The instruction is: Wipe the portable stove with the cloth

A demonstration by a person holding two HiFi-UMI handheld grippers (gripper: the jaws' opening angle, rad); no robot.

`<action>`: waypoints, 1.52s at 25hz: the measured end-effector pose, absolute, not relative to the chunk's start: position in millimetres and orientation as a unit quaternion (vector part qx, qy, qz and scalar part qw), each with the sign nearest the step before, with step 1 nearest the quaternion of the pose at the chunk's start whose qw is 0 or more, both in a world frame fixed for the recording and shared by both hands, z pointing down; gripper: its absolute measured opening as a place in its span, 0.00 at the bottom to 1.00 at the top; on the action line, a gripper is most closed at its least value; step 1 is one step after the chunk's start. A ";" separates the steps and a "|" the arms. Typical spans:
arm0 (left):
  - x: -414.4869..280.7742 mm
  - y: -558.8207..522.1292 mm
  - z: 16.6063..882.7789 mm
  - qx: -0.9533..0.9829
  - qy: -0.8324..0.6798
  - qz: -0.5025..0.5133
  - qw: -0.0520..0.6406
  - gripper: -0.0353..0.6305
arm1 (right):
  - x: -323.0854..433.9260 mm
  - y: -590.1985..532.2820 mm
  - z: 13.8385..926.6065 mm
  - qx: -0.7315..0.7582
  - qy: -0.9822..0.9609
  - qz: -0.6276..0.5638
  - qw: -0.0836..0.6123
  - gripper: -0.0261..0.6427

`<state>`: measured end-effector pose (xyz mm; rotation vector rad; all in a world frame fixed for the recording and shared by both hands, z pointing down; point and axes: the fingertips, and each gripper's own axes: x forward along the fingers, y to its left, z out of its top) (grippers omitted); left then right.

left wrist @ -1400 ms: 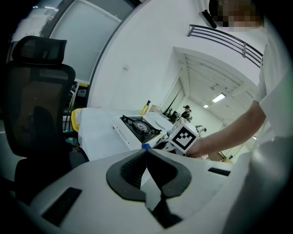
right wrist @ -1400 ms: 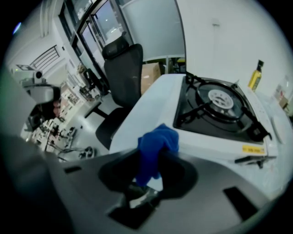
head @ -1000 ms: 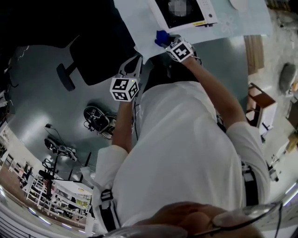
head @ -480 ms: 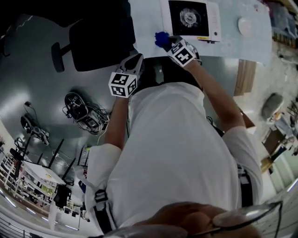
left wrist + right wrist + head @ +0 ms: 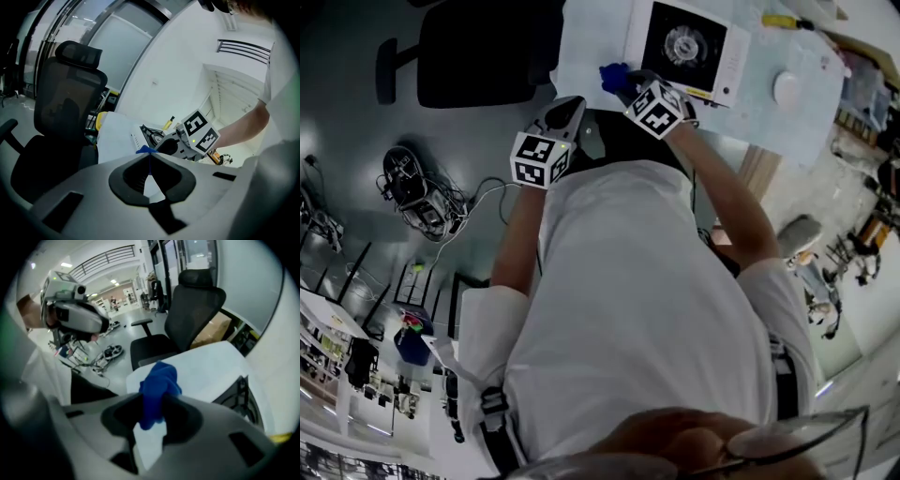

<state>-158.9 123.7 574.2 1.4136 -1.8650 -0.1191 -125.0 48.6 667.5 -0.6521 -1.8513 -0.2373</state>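
Right tongs (image 5: 151,401) clamp one blue cloth (image 5: 158,380), near one stove (image 5: 682,45)

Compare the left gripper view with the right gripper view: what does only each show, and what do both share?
Only the left gripper view: the right hand-held gripper seen from outside. Only the right gripper view: the left hand-held gripper seen from outside. Both: the blue cloth, the portable stove, the black office chair.

Blue cloth (image 5: 158,380) bunched up, pinched in the right gripper (image 5: 152,401), just off the portable stove's (image 5: 684,47) near-left corner. Stove sits flat on the bench (image 5: 581,47): white casing, black top, round burner.
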 end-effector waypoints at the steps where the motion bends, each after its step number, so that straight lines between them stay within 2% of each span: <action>1: -159.2 123.0 575.8 0.551 -0.736 -0.051 0.390 0.11 | -125.4 48.4 669.4 -0.287 -0.775 -0.114 0.552 0.24; 14: -168.0 136.2 585.0 0.496 -0.772 -0.086 0.387 0.11 | -144.5 32.4 686.6 -0.362 -0.693 -0.236 0.578 0.24; 38: -167.6 113.4 584.9 0.462 -0.785 -0.103 0.400 0.11 | -230.0 -35.9 688.9 -0.396 -0.651 -0.346 0.547 0.25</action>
